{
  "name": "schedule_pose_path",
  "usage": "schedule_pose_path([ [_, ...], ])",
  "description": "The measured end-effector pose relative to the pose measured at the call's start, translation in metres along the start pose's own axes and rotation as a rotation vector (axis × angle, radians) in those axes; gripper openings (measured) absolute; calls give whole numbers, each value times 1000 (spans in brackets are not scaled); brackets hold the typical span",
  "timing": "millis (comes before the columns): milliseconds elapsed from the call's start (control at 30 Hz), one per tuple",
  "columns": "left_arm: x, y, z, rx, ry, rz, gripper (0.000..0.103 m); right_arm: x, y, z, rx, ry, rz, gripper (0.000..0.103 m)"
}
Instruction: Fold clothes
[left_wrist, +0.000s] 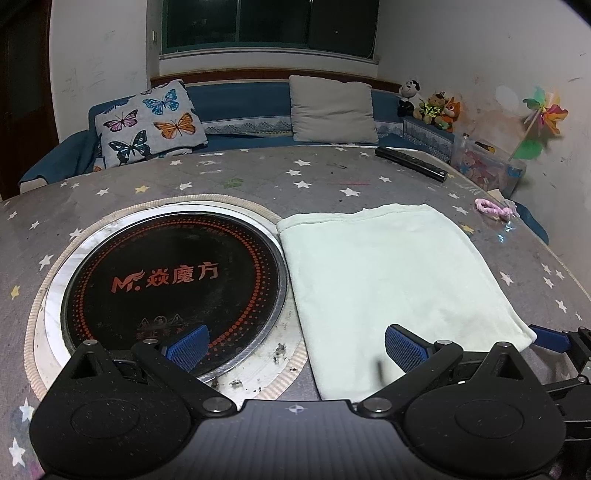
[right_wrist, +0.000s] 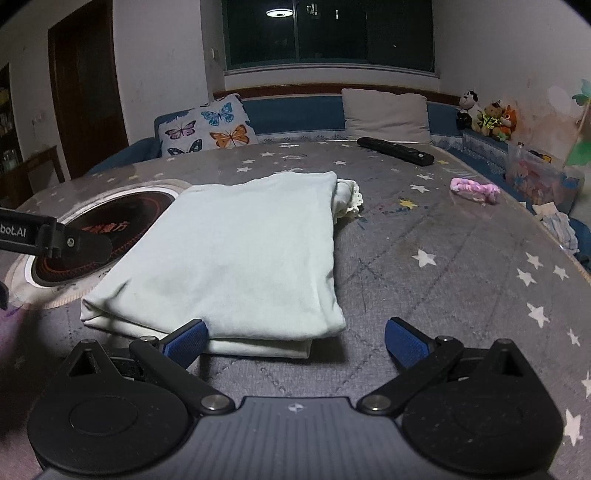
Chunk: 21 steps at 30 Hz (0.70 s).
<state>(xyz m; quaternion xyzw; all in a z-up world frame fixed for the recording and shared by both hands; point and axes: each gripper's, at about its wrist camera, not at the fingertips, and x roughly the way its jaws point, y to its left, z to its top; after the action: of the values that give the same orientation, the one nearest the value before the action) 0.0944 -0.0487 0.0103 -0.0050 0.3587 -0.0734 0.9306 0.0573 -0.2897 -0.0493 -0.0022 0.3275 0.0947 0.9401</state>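
A pale mint garment lies folded into a flat rectangle on the grey star-patterned table. It also shows in the right wrist view, with a lace-trimmed bit sticking out at its far right corner. My left gripper is open and empty at the garment's near left edge, its left finger over the cooktop. My right gripper is open and empty at the garment's near right corner. The right gripper's blue finger shows in the left wrist view beside that corner.
A round black induction cooktop is set into the table left of the garment. A black remote lies at the far side. A pink fabric bit lies at the right. A sofa with pillows stands behind the table.
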Motion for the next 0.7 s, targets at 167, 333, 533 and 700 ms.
schedule_pose_path([
  [167, -2, 1, 1, -1, -4, -1, 103, 1, 4, 0, -18, 7, -15, 103],
  [333, -2, 3, 3, -5, -4, -6, 103, 1, 4, 0, -21, 12, -15, 103],
  [533, -2, 7, 9, -3, -12, 0, 103, -1, -3, 4, 0, 22, 25, 103],
  [700, 1, 11, 16, 0, -15, 3, 103, -3, -16, 12, 55, 40, 83, 102],
])
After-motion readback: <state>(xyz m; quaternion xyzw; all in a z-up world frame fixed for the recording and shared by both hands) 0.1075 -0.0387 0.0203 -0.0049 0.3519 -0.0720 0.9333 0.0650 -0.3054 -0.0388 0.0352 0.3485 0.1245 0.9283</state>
